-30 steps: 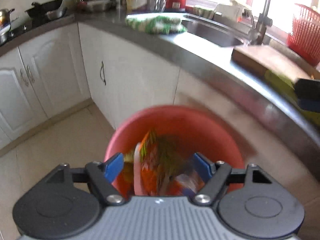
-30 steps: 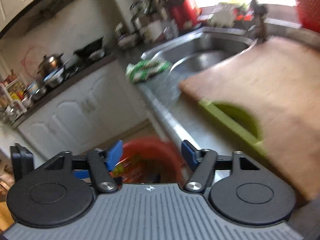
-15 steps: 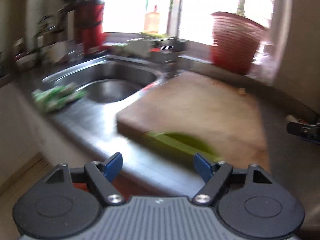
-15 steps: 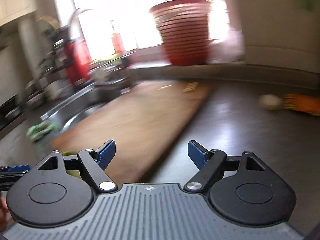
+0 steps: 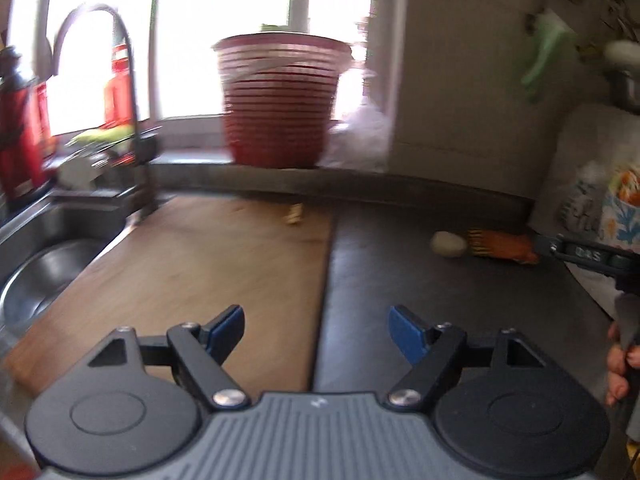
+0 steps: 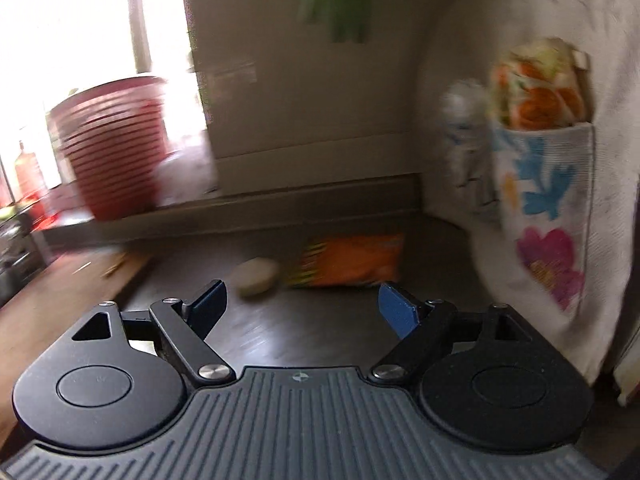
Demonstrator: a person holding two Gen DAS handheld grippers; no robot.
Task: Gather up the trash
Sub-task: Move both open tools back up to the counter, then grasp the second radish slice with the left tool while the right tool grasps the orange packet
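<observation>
Motion blur smears the orange wrapper (image 6: pixel 352 261), leaving its print unreadable, and the red basket (image 6: pixel 114 152).

— What stands beyond the tongs?
— A dark tabletop (image 5: pixel 400 264) runs to a beige wall (image 5: pixel 460 80). A wooden board (image 5: pixel 200 264) covers its left part, touching a steel sink (image 5: pixel 52 264) with a curved tap (image 5: pixel 120 80).
— And the light?
— It pours, overexposed, through a window (image 5: pixel 192 20) up and left of the tongs; a red ribbed basket (image 5: pixel 280 100) stands on the sill.
— To the right?
— A pale cloth with a flowered pocket (image 6: pixel 548 200) hangs there. Something green (image 6: pixel 340 0) hangs on the wall, blurred.
</observation>
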